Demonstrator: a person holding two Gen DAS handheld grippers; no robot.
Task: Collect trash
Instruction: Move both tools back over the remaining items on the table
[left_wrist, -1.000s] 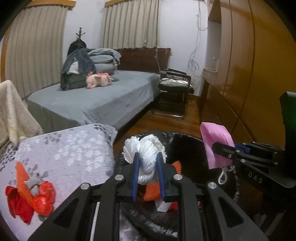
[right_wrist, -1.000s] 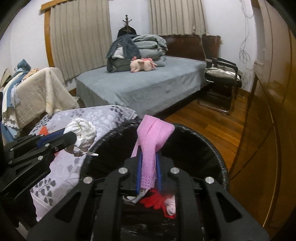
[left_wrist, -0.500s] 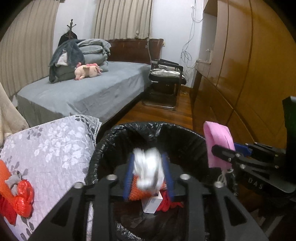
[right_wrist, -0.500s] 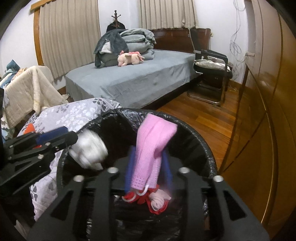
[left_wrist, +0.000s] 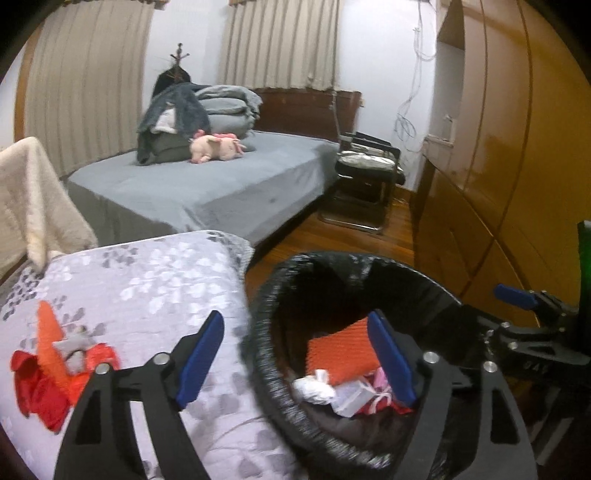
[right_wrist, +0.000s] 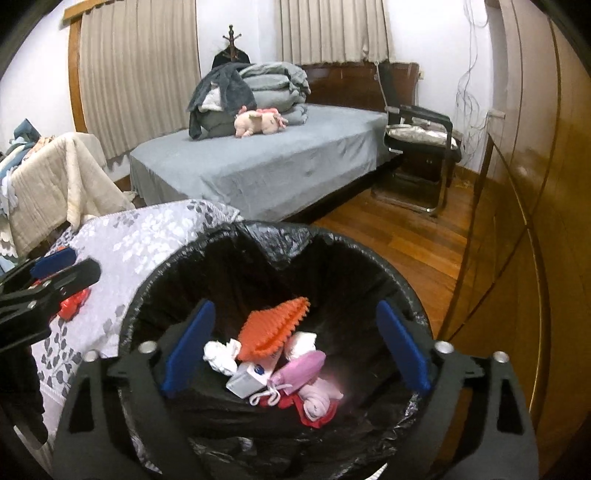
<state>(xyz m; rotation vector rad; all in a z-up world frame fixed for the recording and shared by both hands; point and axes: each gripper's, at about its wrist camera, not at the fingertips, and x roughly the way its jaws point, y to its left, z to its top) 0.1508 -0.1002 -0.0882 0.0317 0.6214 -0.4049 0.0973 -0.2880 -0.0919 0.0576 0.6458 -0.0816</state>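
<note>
A bin lined with a black bag (right_wrist: 369, 258) stands below both grippers. In it lie a pink mask (right_wrist: 303, 369), a white paper wad (right_wrist: 219, 354), an orange mesh piece (right_wrist: 273, 328) and a small white box (right_wrist: 245, 382). My right gripper (right_wrist: 295, 347) hangs over the bin, its jaws opening with nothing between them. My left gripper (left_wrist: 295, 358) straddles the left rim of the bin (left_wrist: 258, 332), its jaws also opening and empty. Red and orange trash (left_wrist: 55, 369) lies on the flowered bedcover (left_wrist: 147, 277) to the left.
A grey bed (right_wrist: 258, 166) with folded bedding and a pink plush toy stands behind. A black chair (right_wrist: 417, 147) sits at the back right, and a wooden wardrobe (right_wrist: 535, 221) runs along the right. A cream blanket (left_wrist: 29, 199) hangs at the left.
Both grippers have opened. The white wad fell from the left one and the pink mask from the right one into the bin. The left gripper shifted left toward the bedcover.
</note>
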